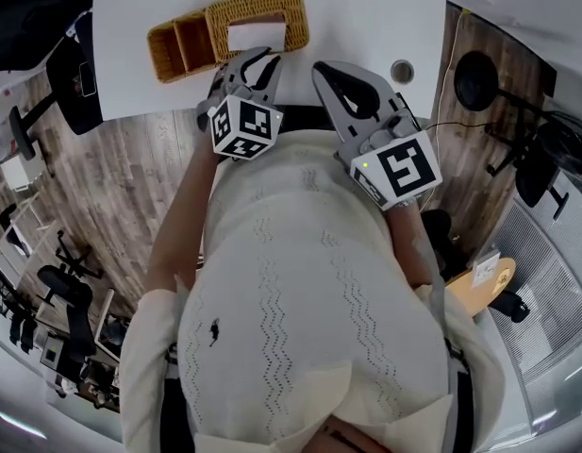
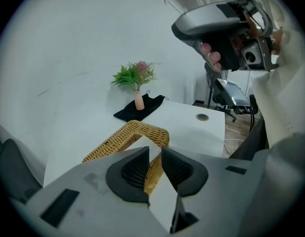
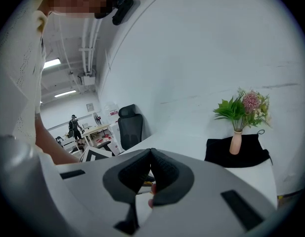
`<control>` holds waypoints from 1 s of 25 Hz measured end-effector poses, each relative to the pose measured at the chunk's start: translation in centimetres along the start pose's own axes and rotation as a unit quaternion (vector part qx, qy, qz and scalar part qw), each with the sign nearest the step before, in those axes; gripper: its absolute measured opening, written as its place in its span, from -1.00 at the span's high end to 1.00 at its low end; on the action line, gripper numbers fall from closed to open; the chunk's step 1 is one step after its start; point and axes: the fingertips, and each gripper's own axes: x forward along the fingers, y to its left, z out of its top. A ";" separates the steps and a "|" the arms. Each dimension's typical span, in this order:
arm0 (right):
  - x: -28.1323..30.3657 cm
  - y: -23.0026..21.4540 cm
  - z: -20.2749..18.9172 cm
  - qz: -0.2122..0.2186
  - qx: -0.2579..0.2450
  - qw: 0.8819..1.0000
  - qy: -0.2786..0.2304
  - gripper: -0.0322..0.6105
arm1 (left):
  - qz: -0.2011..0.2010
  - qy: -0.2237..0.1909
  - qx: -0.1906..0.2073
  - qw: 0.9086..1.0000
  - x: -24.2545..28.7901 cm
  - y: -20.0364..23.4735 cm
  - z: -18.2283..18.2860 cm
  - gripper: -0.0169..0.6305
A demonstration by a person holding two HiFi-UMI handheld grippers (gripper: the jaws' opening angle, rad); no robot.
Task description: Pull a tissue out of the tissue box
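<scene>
Mid-frame in the head view, the left gripper [image 1: 256, 61] hangs empty with its jaws slightly parted. The right gripper [image 1: 326, 72] is pressed together (idle). Just beyond, at upper centre, the tissue box [image 1: 295, 17] sits on the table [image 1: 366, 17]. It would be best to lower the left jaws onto the tissue [image 1: 256, 36], pinch its middle and lift straight up.

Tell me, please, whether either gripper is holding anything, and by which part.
Nothing is held: the left gripper is open and empty near the box, and the right gripper is shut on nothing.
</scene>
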 end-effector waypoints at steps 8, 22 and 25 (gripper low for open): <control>-0.1 -0.7 -0.3 -0.008 0.007 1.000 0.004 0.90 | -0.008 0.039 0.039 0.998 1.5 -0.7 -0.4 0.71; -0.2 -1.4 -0.6 -0.020 0.019 1.000 0.000 0.90 | 0.003 0.081 0.066 0.994 2.4 -0.3 -0.7 0.73; -0.2 -1.4 -0.6 -0.020 0.018 1.000 0.000 0.90 | -0.003 0.085 0.070 0.994 2.3 -0.4 -0.7 0.75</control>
